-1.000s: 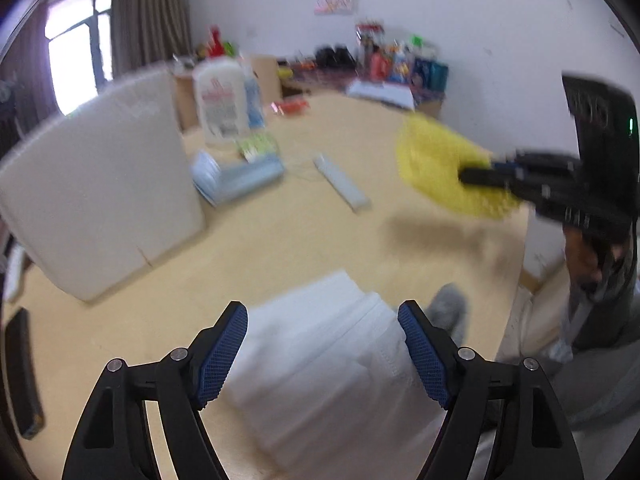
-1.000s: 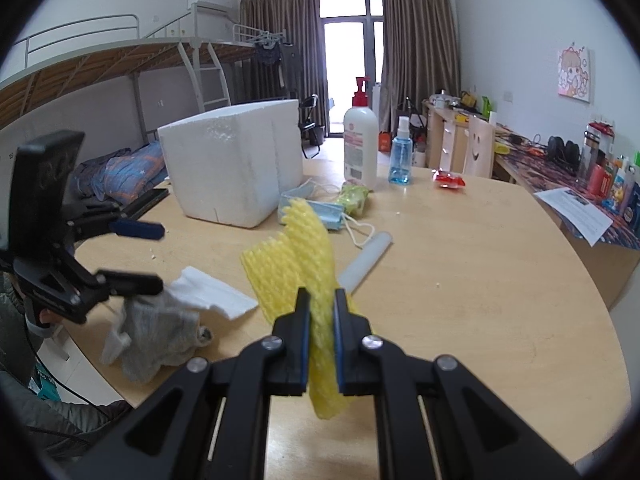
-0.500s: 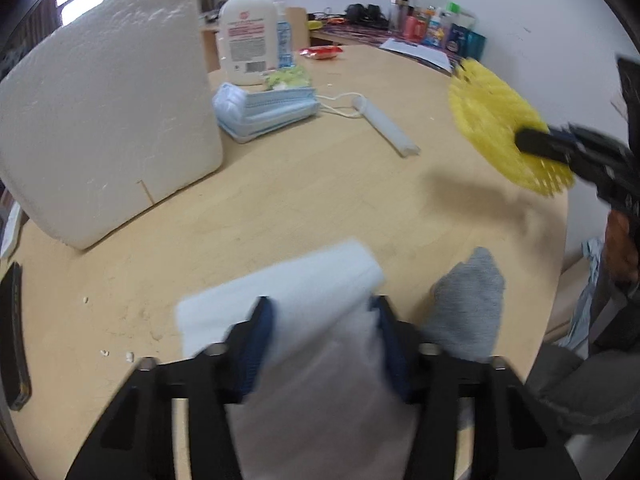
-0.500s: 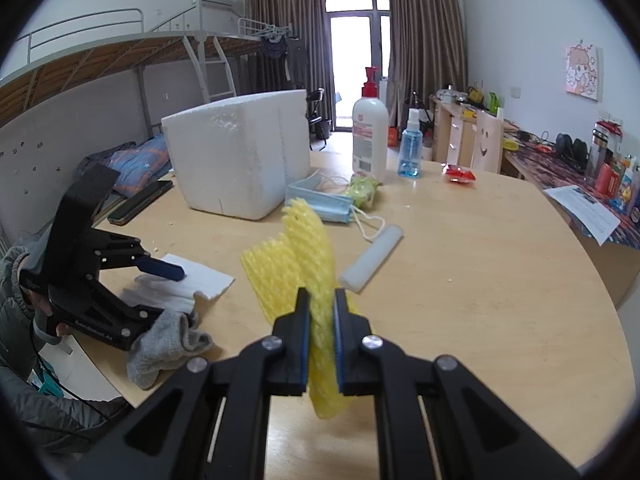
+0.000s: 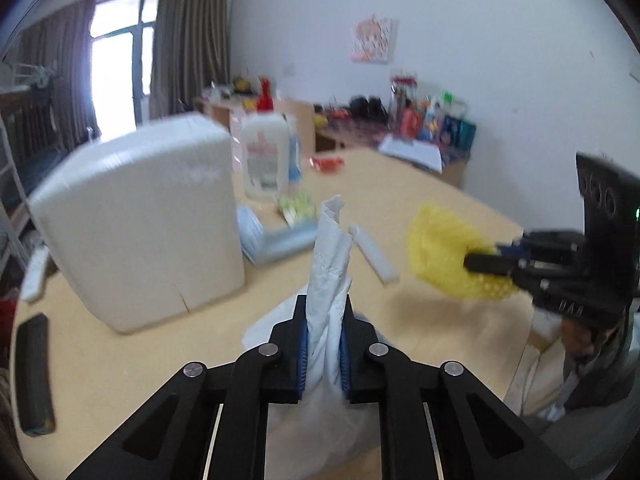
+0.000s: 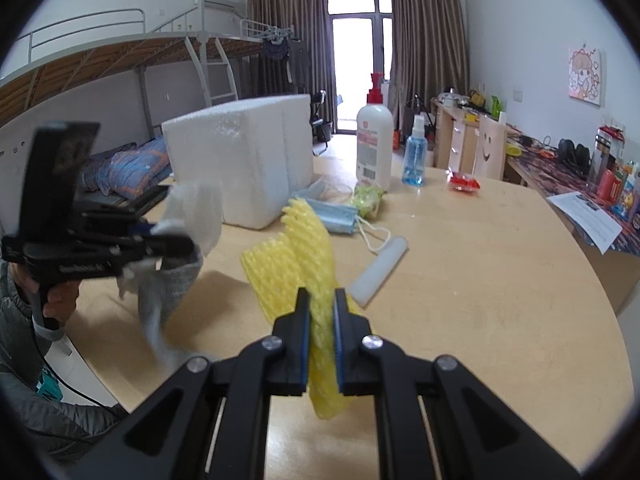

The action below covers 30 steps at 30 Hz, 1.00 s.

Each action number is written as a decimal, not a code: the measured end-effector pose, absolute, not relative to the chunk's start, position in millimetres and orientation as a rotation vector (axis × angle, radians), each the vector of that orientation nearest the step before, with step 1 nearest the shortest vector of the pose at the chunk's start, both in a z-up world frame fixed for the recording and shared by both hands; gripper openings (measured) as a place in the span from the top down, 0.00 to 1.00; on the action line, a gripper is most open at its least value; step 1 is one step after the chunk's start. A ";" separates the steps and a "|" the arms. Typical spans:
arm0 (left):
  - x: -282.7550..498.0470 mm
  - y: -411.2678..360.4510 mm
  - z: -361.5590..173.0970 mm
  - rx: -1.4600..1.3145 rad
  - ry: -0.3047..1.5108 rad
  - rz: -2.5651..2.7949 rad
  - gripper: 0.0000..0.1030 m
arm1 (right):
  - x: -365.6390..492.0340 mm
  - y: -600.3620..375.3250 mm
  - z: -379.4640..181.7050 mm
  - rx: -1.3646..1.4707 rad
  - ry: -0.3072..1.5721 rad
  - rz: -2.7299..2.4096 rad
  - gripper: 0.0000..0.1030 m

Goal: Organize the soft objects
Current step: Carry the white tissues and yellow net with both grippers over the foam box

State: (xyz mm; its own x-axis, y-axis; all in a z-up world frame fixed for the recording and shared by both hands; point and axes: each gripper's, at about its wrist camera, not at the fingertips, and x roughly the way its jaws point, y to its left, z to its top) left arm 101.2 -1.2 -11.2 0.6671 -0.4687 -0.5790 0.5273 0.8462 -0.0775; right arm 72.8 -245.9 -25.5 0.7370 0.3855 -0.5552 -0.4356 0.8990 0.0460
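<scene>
White tissue (image 5: pixel 330 264) is gripped by left fingers (image 5: pixel 303 340), yellow foam net (image 6: pixel 296 256) by right (image 6: pixel 303 344) — both lifted; placement beside the foam block (image 6: pixel 244 160) is judged next.

Each fisheye sits close behind its own tool, looking across the tabletop (image 5: pixel 436 200); both views share the foam block (image 6: pixel 248 160) mid-left.

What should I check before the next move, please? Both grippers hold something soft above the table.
1. Left gripper shut on white tissue: ok.
2. Right gripper shut on yellow foam net: ok.
3. Grey sock hangs along with the tissue: not ok.
4. Both loads lifted off the table: ok.
5. Grippers apart from each other: ok.
6. Place to put them: cannot tell.
</scene>
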 end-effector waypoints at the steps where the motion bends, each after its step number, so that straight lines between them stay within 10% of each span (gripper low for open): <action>1: 100.9 -0.2 -7.5 0.094 0.613 -0.553 0.89 | 72.4 -244.5 -22.7 -0.087 0.581 0.455 0.88; 30: 60.4 53.2 76.0 0.001 0.305 -0.067 0.93 | 83.4 -168.7 58.9 -0.090 0.342 0.605 0.88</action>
State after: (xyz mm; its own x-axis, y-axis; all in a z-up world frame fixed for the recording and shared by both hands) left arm 60.4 53.2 76.0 0.9515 -0.0661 -0.3005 0.0664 0.9977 -0.0093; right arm 83.4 -168.7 58.9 0.7685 0.5417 -0.3405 -0.5711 0.8207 0.0165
